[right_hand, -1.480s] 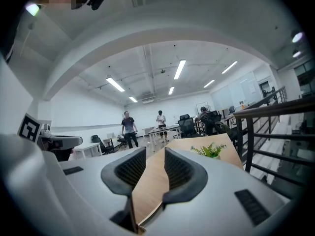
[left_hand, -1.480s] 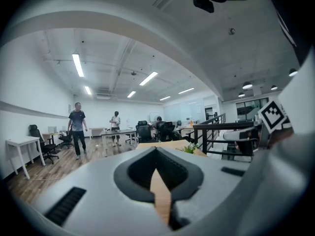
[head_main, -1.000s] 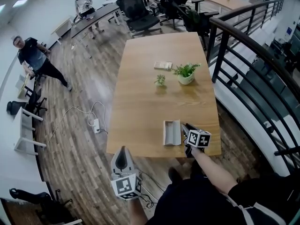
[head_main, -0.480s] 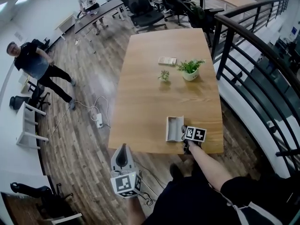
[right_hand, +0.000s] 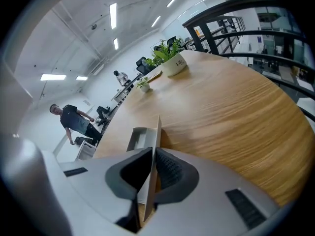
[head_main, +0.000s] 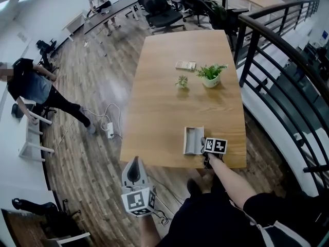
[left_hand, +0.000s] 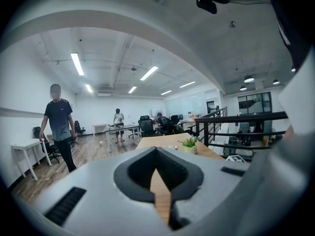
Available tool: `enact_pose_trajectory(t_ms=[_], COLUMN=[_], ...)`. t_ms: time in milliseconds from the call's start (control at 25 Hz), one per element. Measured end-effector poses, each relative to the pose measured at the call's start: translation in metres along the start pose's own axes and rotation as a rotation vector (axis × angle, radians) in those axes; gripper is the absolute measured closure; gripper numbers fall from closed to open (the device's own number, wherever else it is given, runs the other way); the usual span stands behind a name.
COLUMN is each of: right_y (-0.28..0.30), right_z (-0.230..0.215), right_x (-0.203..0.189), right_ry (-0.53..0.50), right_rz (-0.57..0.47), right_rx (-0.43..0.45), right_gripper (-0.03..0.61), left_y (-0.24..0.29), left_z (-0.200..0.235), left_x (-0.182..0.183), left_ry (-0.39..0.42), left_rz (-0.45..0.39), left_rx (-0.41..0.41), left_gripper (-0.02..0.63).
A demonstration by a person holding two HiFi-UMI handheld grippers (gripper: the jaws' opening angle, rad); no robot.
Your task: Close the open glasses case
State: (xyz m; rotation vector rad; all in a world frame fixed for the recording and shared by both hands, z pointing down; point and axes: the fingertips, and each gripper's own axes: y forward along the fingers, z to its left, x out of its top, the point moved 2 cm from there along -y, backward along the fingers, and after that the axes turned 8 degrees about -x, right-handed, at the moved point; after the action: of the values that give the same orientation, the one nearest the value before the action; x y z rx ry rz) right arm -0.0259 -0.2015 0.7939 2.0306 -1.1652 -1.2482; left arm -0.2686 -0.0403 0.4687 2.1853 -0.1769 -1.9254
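Status: my right gripper (head_main: 204, 147) is clamped on the lid (right_hand: 157, 136) of the glasses case (head_main: 193, 140). The thin panel sits edge-on between the two pads, pinched tight with no slack either side. The case is at the near edge of the table (head_main: 175, 102), just in front of me, well apart from the two small plants further up. The lid looks to stand roughly upright off the right side of the tray (right_hand: 139, 137), whose grey inside is open to view, so not closed yet. My read: grip is made and the lid is about halfway through its swing. What's left is to rotate it over to the left and down onto the tray until it seats, then let go. My left gripper (head_main: 135, 163) hangs off the table edge below and left, jaws together at the tips, nothing between them, not involved. Might need it to steady the tray if the case slides when I push the lid over.
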Motion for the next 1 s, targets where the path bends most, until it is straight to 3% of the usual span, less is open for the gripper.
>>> enact_pose_trajectory(t_ms=[240, 400, 520, 720, 800, 880, 1000], right_y=[-0.001, -0.007, -0.013, -0.021, -0.02, -0.02, -0.019], right_z=[-0.003, -0.009, -0.007, 0.003, 0.009, 0.012, 0.015], right_x=[0.006, 0.02, 0.035, 0.046, 0.029, 0.01, -0.004], right_ry=[-0.059, -0.243, -0.508, -1.333, -1.578, -1.673, -1.702], right_rz=[0.01, 0.002, -0.034, -0.145, -0.167, -0.172, -0.179], right_rx=[-0.005, -0.044, -0.109, -0.373, -0.42, -0.424, -0.417], right_gripper=[0.545, 0.545, 0.549, 0.556, 0.554, 0.547, 0.53], left_y=[0.004, 0.006, 0.006, 0.008, 0.007, 0.006, 0.007], left_z=[-0.001, -0.002, -0.002, -0.006, -0.007, -0.007, -0.005], left_x=[0.002, 0.0, 0.0, 0.001, 0.001, 0.002, 0.005], left_ry=[-0.002, -0.007, -0.007, -0.012, -0.01, -0.01, -0.011], left_rz=[0.0, -0.001, -0.004, -0.012, -0.015, -0.02, -0.027], left_rx=[0.0, 0.0, -0.003, -0.01, -0.013, -0.015, -0.014], left_gripper=[0.614, 0.614, 0.614, 0.614, 0.614, 0.614, 0.615])
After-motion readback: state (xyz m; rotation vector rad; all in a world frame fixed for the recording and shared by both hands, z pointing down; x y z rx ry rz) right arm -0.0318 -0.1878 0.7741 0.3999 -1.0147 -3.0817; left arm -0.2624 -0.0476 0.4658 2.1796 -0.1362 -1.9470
